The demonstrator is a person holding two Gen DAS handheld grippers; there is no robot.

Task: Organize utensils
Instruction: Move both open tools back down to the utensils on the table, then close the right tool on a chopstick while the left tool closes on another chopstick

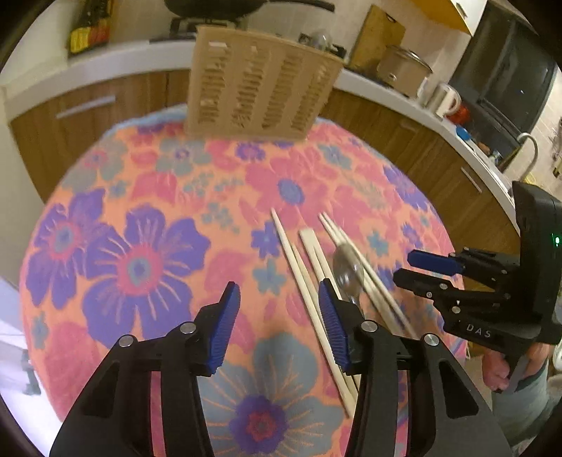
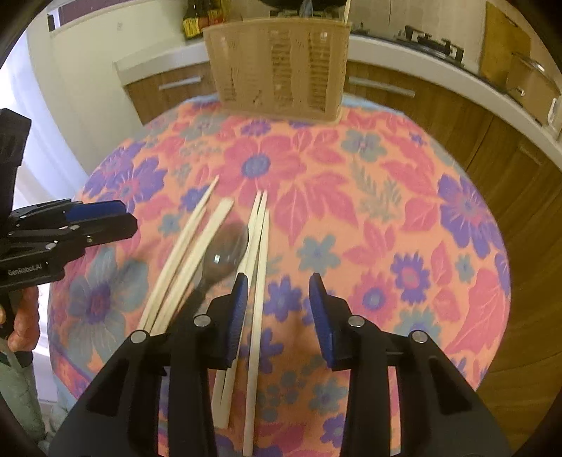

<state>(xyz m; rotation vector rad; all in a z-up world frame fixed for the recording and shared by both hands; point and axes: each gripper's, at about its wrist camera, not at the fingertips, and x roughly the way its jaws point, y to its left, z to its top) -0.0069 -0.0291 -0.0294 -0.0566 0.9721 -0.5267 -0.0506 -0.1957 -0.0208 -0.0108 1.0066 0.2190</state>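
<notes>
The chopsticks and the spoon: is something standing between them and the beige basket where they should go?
Nothing visible does. Between the chopsticks, the spoon and the basket lies only bare flowered cloth.

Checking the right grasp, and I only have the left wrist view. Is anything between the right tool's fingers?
Observer: Yes. The right tool is open. One chopstick lies in its gap, close to the left finger, not clamped.
Operator: Spoon in the gap too?
Observer: No. The spoon lies outside the gap, left of that finger.
Operator: Anything in the basket?
Observer: A pale stick stands up at the right corner of the basket.
</notes>
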